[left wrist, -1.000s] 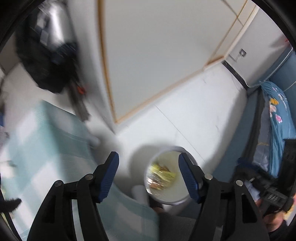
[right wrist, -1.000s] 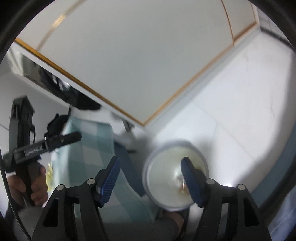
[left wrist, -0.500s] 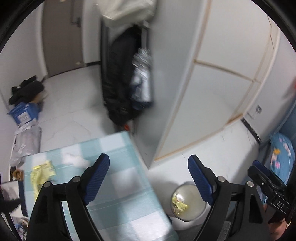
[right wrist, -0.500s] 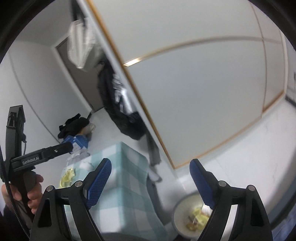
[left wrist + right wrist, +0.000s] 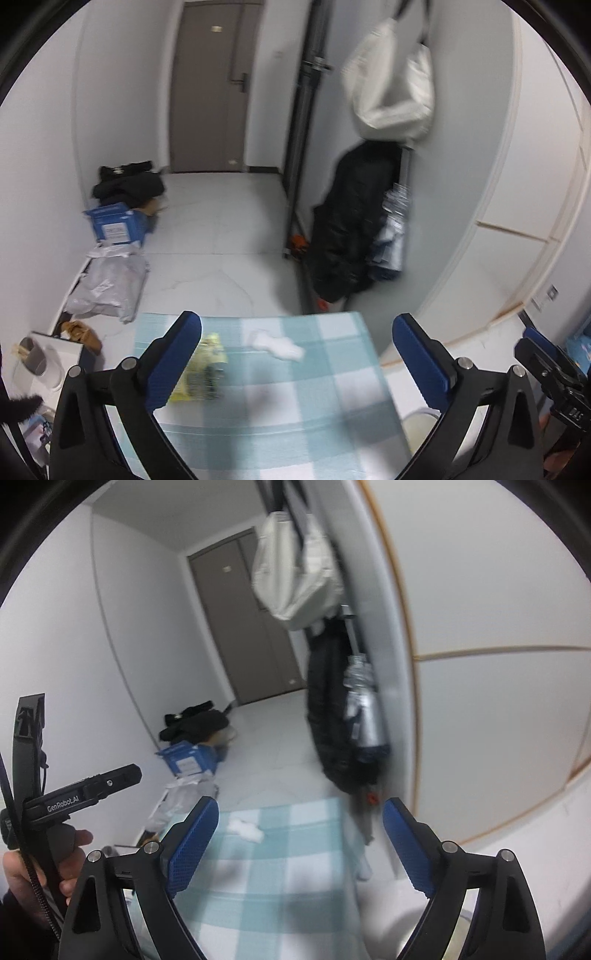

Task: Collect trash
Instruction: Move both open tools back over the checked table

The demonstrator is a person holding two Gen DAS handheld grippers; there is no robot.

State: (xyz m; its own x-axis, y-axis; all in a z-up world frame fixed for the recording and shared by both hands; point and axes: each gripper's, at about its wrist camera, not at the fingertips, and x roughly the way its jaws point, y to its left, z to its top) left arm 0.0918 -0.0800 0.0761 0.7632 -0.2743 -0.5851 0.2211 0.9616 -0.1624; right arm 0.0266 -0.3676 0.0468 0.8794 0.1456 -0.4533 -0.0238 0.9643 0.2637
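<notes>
Left gripper (image 5: 297, 352) gapes wide over the checked tablecloth (image 5: 295, 406), jaws just opened, nothing between. Yellow wrapper (image 5: 201, 369) beside its left finger, white tissue (image 5: 277, 345) ahead (blurred). Right gripper (image 5: 300, 843) likewise wide, empty.

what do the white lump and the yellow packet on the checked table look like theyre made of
White lump: likely tissue or soft paper, matte, crumpled with soft edges. Yellow packet: probably thin plastic film wrapper, printed and lying flat; blur hides any gloss.

Both grippers: black frames w/ silver screws, blue ribbed pads (image 5: 173, 363). Left gripper (image 5: 85, 794) had "GenRobot.AI" lettering, black cable.
</notes>
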